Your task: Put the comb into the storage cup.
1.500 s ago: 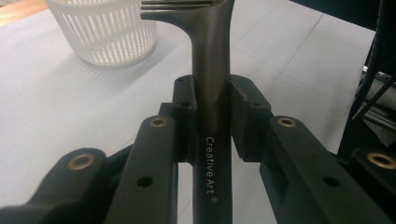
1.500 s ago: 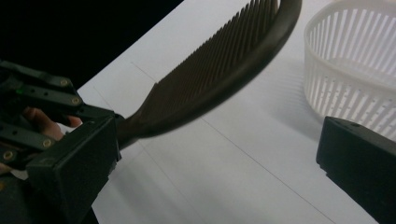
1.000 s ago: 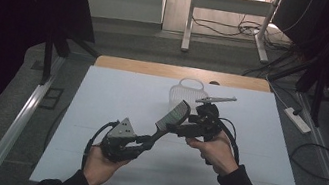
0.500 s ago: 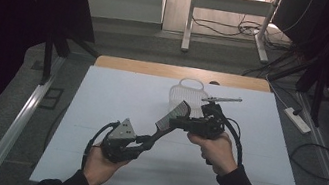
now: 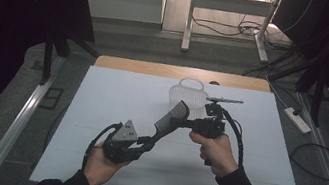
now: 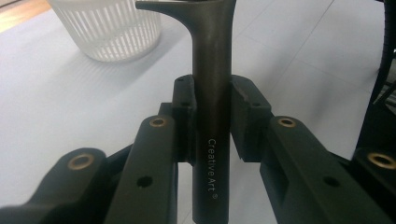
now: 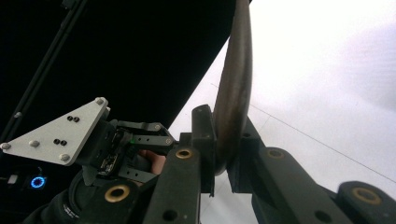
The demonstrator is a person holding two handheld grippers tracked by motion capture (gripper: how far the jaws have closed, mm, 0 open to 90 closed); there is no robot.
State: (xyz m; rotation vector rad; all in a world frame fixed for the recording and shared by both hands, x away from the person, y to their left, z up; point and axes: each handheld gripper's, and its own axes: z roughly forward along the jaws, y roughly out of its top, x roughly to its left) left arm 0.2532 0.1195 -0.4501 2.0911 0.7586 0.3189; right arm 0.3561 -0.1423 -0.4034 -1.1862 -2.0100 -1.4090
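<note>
A dark grey spatula (image 5: 172, 116) marked "Creative Art" is held in the air between both grippers, above the white table cover (image 5: 101, 97). My left gripper (image 5: 148, 141) is shut on its handle (image 6: 212, 140), pads pressing on both sides. My right gripper (image 5: 178, 123) comes in from the right. Its jaws have just been closing, and now they pinch the spatula's curved neck (image 7: 233, 93). Just behind the spatula's blade stands a white slotted basket (image 5: 188, 95), which I also see as the basket (image 6: 109, 28) at the upper left in the left gripper view.
A bare wooden strip (image 5: 156, 69) edges the table's far side. A power strip (image 5: 297, 120) and cables (image 5: 315, 161) lie on the floor to the right. Metal rails (image 5: 15, 123) run along the left. The left gripper's grey plate (image 7: 58, 133) sits close to my right jaws.
The right gripper's jaws have closed onto the spatula's neck, with the hand shifting only slightly. The left gripper and the spatula have stayed where they were.
</note>
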